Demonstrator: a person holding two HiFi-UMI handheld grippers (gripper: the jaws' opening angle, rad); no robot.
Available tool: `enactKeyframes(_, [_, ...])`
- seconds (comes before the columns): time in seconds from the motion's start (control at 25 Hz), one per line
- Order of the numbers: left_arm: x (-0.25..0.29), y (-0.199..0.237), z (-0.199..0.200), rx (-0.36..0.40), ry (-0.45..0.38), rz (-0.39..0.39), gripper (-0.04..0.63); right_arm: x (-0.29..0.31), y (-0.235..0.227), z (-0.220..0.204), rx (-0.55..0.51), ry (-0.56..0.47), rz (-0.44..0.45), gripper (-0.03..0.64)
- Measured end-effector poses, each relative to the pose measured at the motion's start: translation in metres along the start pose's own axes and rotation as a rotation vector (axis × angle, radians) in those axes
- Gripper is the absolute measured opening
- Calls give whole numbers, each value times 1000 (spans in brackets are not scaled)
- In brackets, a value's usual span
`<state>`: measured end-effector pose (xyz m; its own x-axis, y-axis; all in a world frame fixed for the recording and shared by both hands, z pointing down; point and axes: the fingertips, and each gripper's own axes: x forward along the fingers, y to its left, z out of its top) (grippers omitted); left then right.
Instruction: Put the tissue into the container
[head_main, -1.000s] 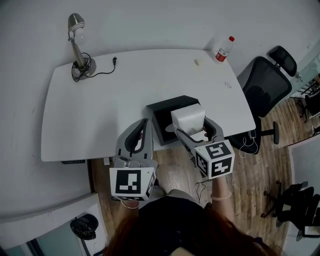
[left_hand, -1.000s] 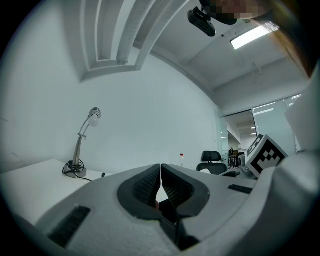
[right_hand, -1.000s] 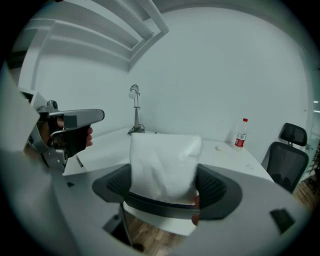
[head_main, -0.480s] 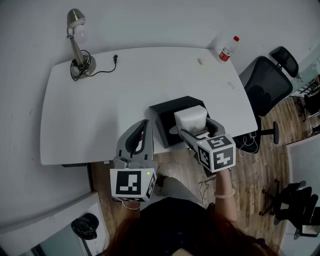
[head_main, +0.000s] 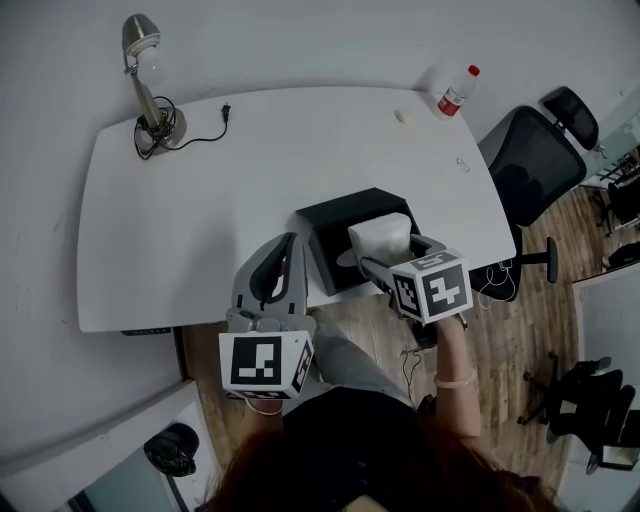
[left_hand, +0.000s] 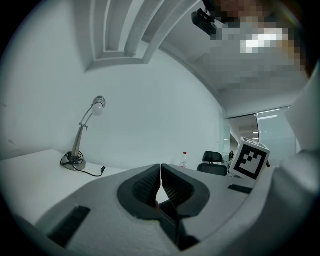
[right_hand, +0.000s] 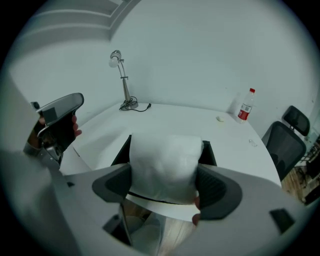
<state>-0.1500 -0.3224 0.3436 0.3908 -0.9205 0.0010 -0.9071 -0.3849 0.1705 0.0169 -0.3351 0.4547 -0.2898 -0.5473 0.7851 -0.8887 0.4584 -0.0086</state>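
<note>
Pinching a soft, puffy white block of tissue (right_hand: 164, 159) between its dark pads, the right gripper (right_hand: 162, 183) holds it over the open, matte black rectangular container (head_main: 328, 222) at the near edge of the smooth white table (head_main: 200, 200). The carry looks nearly done, with lowering and release apparently left. The left gripper (left_hand: 161, 184), its ribbed jaws pressed together on nothing, hangs beside the container.

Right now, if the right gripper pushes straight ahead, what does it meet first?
The black container, directly beyond the tissue the right gripper holds. Height is unclear; it may clear the rim.
</note>
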Motion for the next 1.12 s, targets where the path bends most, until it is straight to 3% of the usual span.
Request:
enactKeyframes(0.56, [30,2,-3,-21,-3,5,28,28,-7,-15,11,200,67,405])
enactKeyframes(1.12, [53,7,-4,-46,-14,9,29,47,-8,-21,-88,332,87,405])
